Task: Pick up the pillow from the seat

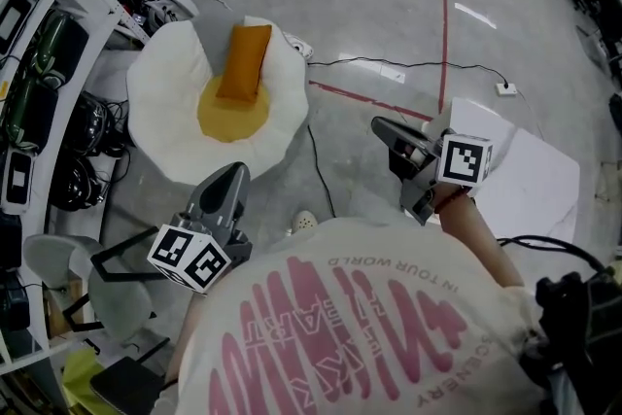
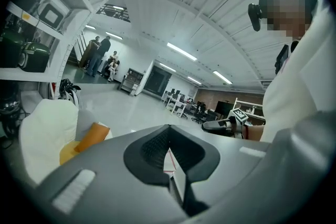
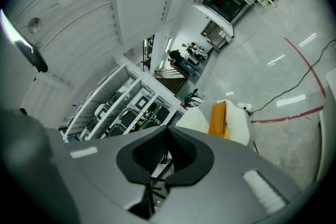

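On the grey floor (image 1: 389,24) the orange pillow (image 1: 243,63) lies on the white seat (image 1: 160,117), well apart from the left gripper (image 1: 231,175) and right gripper (image 1: 382,125), both closed and empty, so this looks like the approach, and the next move calls for parting the jaws and reaching in.

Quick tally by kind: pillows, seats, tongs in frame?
orange pillow: 1
egg-shaped seat: 1
tongs: 2 (left tongs, right tongs)
Total: 4
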The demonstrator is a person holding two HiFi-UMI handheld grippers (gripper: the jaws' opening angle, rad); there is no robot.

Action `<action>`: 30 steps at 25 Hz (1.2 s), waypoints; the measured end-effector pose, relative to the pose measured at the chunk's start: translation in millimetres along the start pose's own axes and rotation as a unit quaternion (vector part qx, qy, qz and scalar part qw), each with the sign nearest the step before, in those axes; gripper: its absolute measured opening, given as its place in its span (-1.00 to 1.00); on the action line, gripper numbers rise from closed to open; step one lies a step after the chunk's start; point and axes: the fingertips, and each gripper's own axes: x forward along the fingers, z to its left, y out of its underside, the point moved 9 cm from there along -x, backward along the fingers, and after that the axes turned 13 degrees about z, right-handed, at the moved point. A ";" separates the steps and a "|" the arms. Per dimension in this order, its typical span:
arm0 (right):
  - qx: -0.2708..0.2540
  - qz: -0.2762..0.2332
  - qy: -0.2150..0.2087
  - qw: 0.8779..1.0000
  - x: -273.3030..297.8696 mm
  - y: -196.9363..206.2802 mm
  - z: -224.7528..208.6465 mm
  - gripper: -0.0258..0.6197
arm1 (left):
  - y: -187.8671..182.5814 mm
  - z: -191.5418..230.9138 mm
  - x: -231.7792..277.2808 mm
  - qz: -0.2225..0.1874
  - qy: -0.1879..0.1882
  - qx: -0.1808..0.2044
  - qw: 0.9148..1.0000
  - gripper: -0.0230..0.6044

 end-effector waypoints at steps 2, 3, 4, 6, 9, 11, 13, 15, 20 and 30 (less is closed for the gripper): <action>-0.002 -0.001 0.001 1.000 18.2 -6.1 1.9 -0.91 | -8.1 20.2 -2.5 -0.001 0.000 0.002 1.000 -0.89; 0.000 -0.001 0.003 1.000 26.3 -7.8 2.1 -0.91 | -11.0 29.9 -3.5 -0.004 0.000 0.003 1.000 -0.89; 0.001 -0.001 0.004 1.000 33.5 -9.3 2.0 -0.91 | -13.6 38.5 -4.3 -0.006 0.000 0.004 1.000 -0.89; -0.001 -0.001 0.004 1.000 46.0 -13.6 1.8 -0.91 | -18.2 53.7 -3.9 -0.006 -0.001 0.005 1.000 -0.89; -0.002 -0.001 0.006 1.000 59.9 -18.4 -0.3 -0.91 | -19.8 74.2 -1.2 -0.008 -0.004 -0.003 1.000 -0.89; 0.001 -0.004 0.012 1.000 65.6 -21.4 -4.2 -0.91 | -22.7 82.5 0.4 -0.010 -0.003 -0.006 1.000 -0.89; 0.007 -0.011 0.012 1.000 72.1 -26.1 -8.1 -0.91 | -27.4 88.1 1.6 -0.011 0.000 -0.002 1.000 -0.89; 0.013 -0.015 0.002 1.000 81.7 -31.4 -9.7 -0.91 | -33.2 92.5 1.4 -0.010 -0.003 0.001 1.000 -0.89; 0.004 0.002 0.000 1.000 101.9 -41.5 -4.1 -0.91 | -36.6 105.5 2.5 -0.018 -0.007 -0.009 1.000 -0.89; -0.005 0.037 -0.012 0.999 131.3 -62.8 -12.5 -0.91 | -42.1 107.4 4.0 -0.066 0.071 0.025 0.995 -0.89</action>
